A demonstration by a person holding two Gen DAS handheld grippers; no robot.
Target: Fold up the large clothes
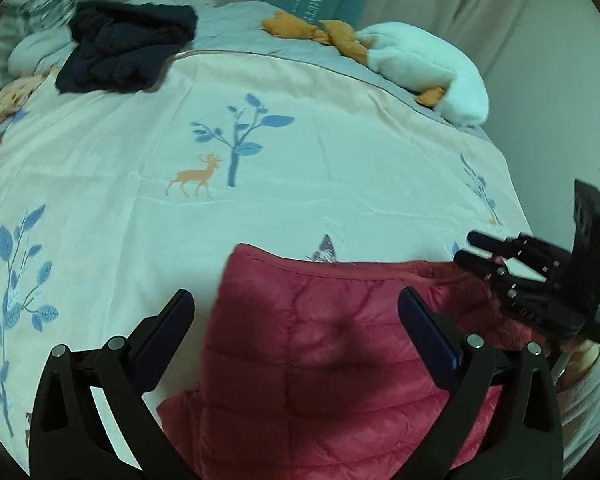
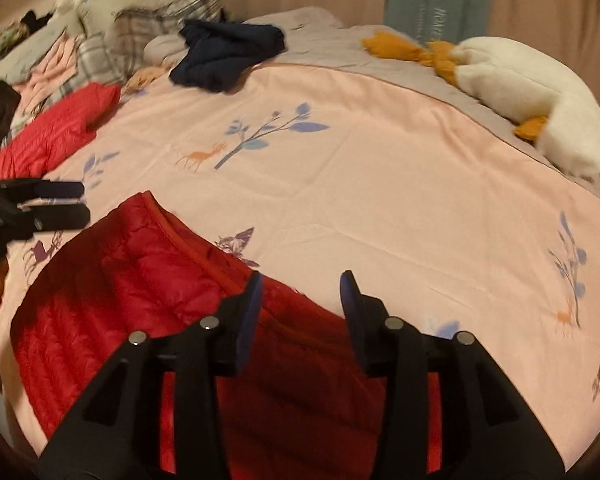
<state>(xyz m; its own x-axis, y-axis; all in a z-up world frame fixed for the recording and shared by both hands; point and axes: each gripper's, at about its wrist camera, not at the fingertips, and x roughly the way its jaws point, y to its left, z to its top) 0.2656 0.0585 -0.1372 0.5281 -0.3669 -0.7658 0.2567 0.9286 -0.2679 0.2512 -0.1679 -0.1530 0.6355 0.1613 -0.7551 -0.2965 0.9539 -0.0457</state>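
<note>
On the bed, left wrist view: the left gripper (image 1: 296,320) hangs over a red quilted down jacket (image 1: 320,352) spread on the near part of the bedspread (image 1: 320,160). Its jaws stand wide apart with nothing between them; one finger sits over bare bedspread, the other over the jacket. The jacket's stitched edge runs across the middle of the frame toward the right gripper (image 1: 476,250), which enters from the right edge. That gripper's two fingers lie close together at the jacket's far right corner; whether fabric is pinched there cannot be told from this view. Farther back lie a dark navy garment (image 1: 128,52), crumpled, and a white plush toy (image 1: 424,68) with orange parts, near the far edge. A plaid pillow (image 1: 40,8) sits at upper left.

Right wrist view: the right gripper (image 2: 300,300) has its jaws parted, no cloth between them, tips above the jacket's (image 2: 160,300) piped edge where it meets the bedspread (image 2: 380,180). The jacket lies flat at lower left, a rounded corner pointing away from the camera. The left gripper (image 2: 72,204) shows at the left edge, seen side-on, holding nothing. A second red quilted piece (image 2: 60,132) lies at far left; whether it belongs to the same jacket cannot be told. The navy garment (image 2: 228,54) and plush toy (image 2: 540,96) lie beyond.
</note>
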